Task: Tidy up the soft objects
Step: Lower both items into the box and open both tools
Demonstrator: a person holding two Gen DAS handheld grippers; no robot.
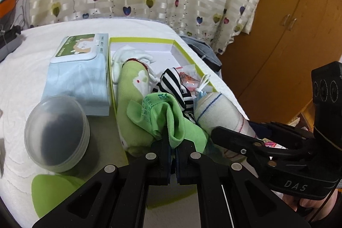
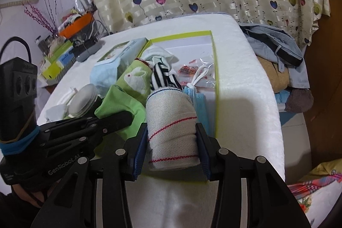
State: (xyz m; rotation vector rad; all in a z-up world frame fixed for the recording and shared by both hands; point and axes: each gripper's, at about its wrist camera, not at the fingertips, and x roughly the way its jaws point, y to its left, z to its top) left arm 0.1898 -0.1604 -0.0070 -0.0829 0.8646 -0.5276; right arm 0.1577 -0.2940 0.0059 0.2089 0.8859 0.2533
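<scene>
A shallow box with a lime-green rim (image 1: 183, 48) (image 2: 216, 78) lies on the white bed. It holds a white sock, a green rabbit sock (image 1: 132, 87) (image 2: 136, 78), a black-and-white striped sock (image 1: 173, 82) (image 2: 162, 76) and small plastic packets. My left gripper (image 1: 173, 140) is shut on a green cloth (image 1: 162, 112) (image 2: 124, 106) at the box's near end. My right gripper (image 2: 172, 142) is shut on a rolled white sock with red and blue lines (image 2: 171, 121) (image 1: 220, 114), over the box's near right corner.
A pale blue wet-wipes pack (image 1: 79, 69) lies left of the box, with a round clear container (image 1: 56, 134) in front of it. A light blue face mask (image 2: 197, 102) lies by the rolled sock. Clothes (image 2: 277, 52) are piled right of the bed; a wooden wardrobe (image 1: 288, 20) stands behind.
</scene>
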